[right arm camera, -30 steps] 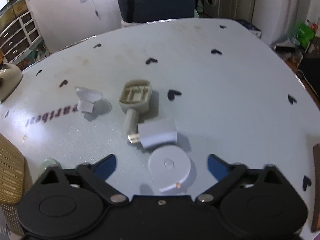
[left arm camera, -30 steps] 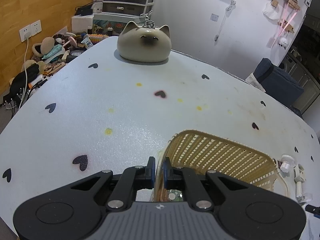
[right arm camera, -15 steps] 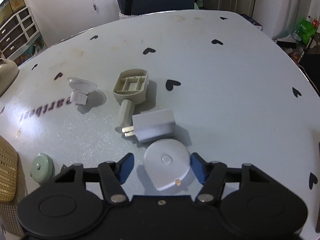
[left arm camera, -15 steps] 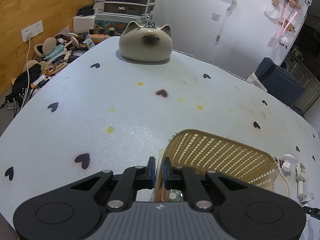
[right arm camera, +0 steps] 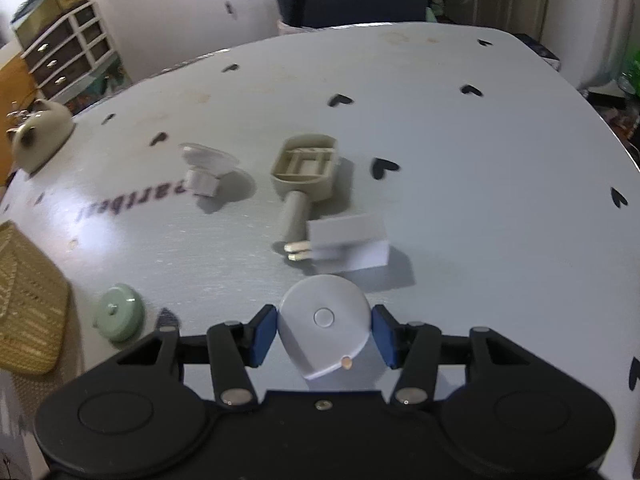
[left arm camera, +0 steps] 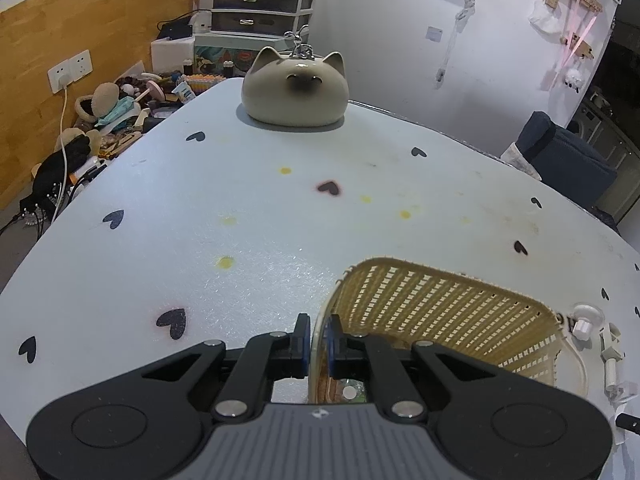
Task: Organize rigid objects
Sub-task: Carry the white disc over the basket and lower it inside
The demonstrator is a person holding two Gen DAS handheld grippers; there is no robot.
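Right now I see my left tool pinched tight on the near rim of a tan woven plastic basket, one blue pad outside the wall and one inside. That basket sits on the pale blue worktop printed with small black hearts. At the far edge of the worktop rests a beige ceramic cat-head ornament.

My right tool has just been closing, and its blue pads now press on both sides of a flat, pale grey teardrop-shaped plastic disc with a round button in its middle. The disc lies between the pads, low in the right wrist view.

Just beyond the disc lies a white boxy plug adapter with two metal prongs pointing left. Touching or nearly touching it, further out, is a beige plastic scoop-like piece with a short round handle. To its left, apart, lies a clear suction cup on a white stub. A small mint-green round lidded container stands near the left, close beside the corner of the basket, which shows at the left edge of this view.
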